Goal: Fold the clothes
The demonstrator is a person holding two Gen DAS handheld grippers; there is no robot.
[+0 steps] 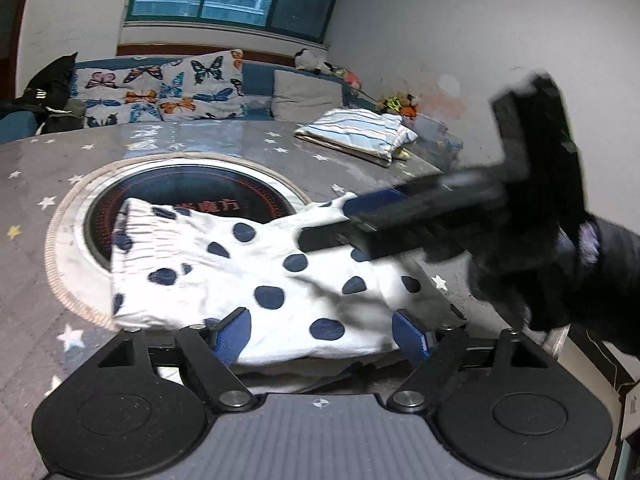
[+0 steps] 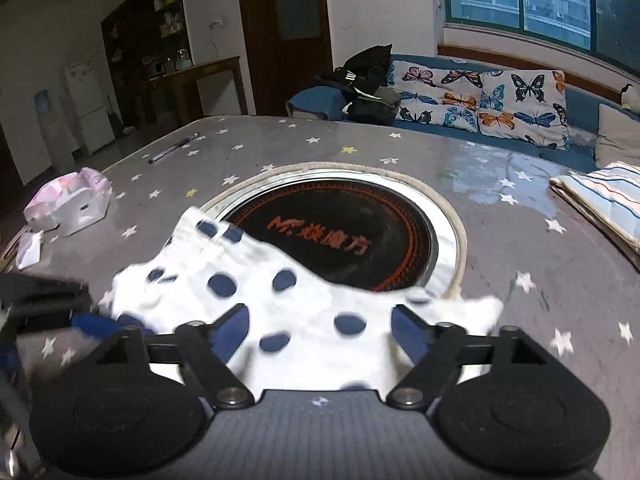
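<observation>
White cotton with navy polka dots identifies the work item: a small polka-dot garment [image 1: 256, 276] with an elasticated, gathered edge. It lies on the counter [image 1: 36, 208], which carries a grey star-print cover, and partly overlaps the round induction hob [image 1: 192, 196] set into the surface.

Left claw [image 1: 320, 330]: fingers apart, with the near edge of the garment lying between the blue pads [image 1: 234, 334]. No clamping is visible. Right claw [image 2: 318, 328]: fingers likewise apart, with cloth spread across the gap. In the left wrist view the right claw enters from the right, and its fingers lie across the upper right portion of the garment; that picture is motion-blurred there, so contact pressure cannot be confirmed.

Task status, as a judgement:
- One striped cloth item [image 1: 356, 132] sits folded at the far right of the counter; this unit appears complete.
- The polka-dot garment is still wrinkled and irregular in outline, with no clean fold line visible. Folding of it appears to be at an early stage.
- Remaining: flatten, fold, and stack or set aside.

A pink and white bundle [image 2: 68, 204] lies at the left side of the counter; whether it is clothing cannot be told
</observation>
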